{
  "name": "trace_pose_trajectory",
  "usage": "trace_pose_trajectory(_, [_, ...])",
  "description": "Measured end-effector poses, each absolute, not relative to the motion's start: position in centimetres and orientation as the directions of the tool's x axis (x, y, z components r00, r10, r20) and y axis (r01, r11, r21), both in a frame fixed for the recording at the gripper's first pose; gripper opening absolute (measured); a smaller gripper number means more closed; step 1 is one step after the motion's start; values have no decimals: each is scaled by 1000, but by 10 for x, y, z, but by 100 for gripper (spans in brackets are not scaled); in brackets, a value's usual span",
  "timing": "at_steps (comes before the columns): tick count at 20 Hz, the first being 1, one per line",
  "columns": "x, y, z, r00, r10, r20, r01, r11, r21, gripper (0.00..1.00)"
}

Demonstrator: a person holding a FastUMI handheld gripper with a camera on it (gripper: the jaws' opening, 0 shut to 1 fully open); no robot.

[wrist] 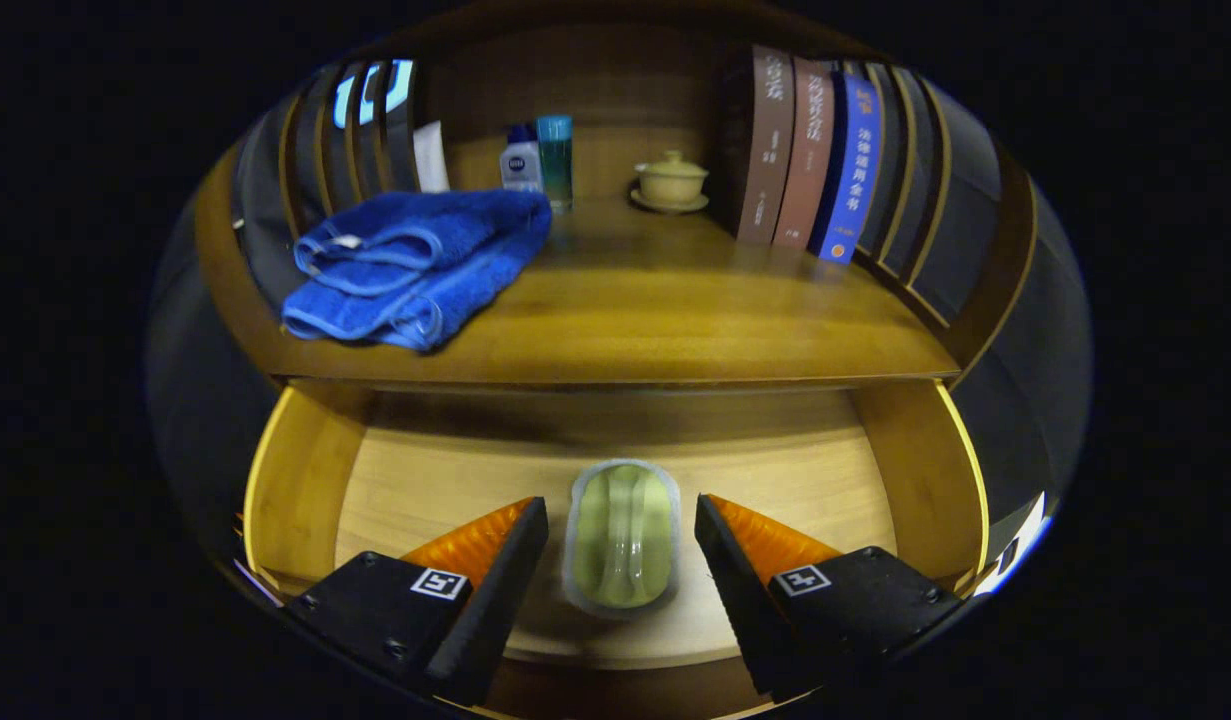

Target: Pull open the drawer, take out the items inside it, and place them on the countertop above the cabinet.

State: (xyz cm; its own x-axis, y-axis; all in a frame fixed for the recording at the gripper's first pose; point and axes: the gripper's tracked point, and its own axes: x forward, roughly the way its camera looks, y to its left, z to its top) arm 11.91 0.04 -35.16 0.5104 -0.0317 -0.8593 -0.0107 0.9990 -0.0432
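The wooden drawer (305,480) is pulled open below the countertop (675,320). On its floor lies a pale green oval soap dish with a translucent rim (622,538). My gripper (622,520) is open and hovers over the drawer. The dish sits between the two fingers, and neither finger touches it. A folded blue towel (415,265) rests on the countertop to the left, above the drawer.
At the back of the countertop stand a small white bottle (521,160), a teal bottle (555,158) and a lidded cream cup on a saucer (670,182). Upright books (810,150) line the right side. Slatted wooden sides flank the shelf.
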Motion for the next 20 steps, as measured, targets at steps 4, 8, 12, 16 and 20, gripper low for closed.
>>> trace_pose_trajectory(4, [112,1,-376,404,-18,-915,16,1000,-13,90])
trace_pose_trajectory(8, [113,-1,-384,394,-15,-919,16,1000,-10,65])
trace_pose_trajectory(12, [114,-3,-379,422,-8,-907,26,1000,3,24])
trace_pose_trajectory(16, [111,-4,-378,433,-2,-901,23,1000,9,24])
trace_pose_trajectory(20, [97,-6,-359,481,0,-877,24,1000,13,24])
